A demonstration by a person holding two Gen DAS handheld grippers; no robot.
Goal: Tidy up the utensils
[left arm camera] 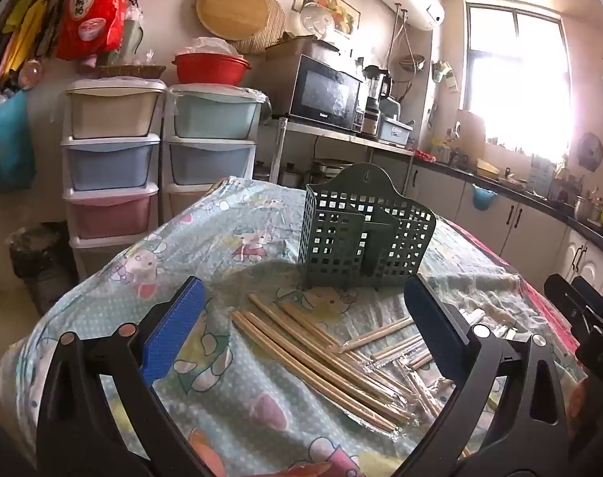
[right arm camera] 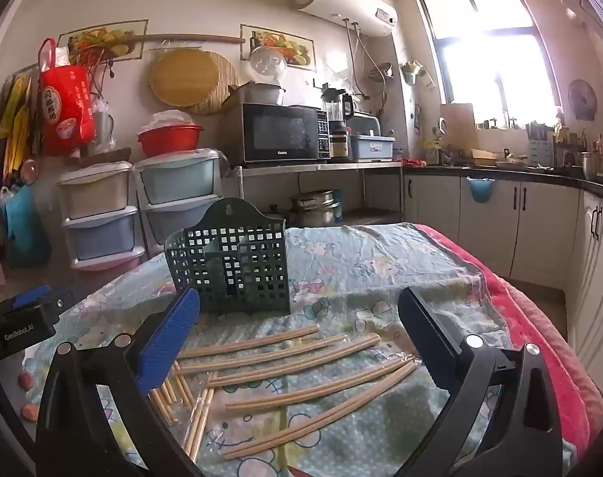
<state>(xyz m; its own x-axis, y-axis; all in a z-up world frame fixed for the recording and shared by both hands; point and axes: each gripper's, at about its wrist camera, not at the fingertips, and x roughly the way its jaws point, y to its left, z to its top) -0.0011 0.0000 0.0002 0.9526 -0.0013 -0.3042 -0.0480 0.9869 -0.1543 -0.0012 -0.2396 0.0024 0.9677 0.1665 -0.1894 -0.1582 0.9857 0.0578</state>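
Observation:
A dark green perforated utensil holder (left arm camera: 365, 234) (right arm camera: 233, 266) stands upright on the cloth-covered table. In front of it lie several loose wooden chopsticks (left arm camera: 313, 342) (right arm camera: 301, 361), some of them in clear wrappers (left arm camera: 404, 361) (right arm camera: 194, 405). My left gripper (left arm camera: 301, 318) hovers over the chopsticks, open, nothing between its blue pads. My right gripper (right arm camera: 297, 334) is also open above the chopsticks, with nothing in it. The right gripper's black body (left arm camera: 587, 318) shows at the right edge of the left wrist view. The left gripper's body (right arm camera: 23, 318) shows at the left edge of the right wrist view.
The table wears a cartoon-print cloth (left arm camera: 229, 238) (right arm camera: 380, 266) under clear plastic, with a red blanket edge (right arm camera: 539, 318) on the right. Stacked plastic drawers (left arm camera: 114, 167) (right arm camera: 102, 218) stand behind. A microwave (right arm camera: 281, 133) sits on a shelf; cabinets (right arm camera: 500, 218) line the right.

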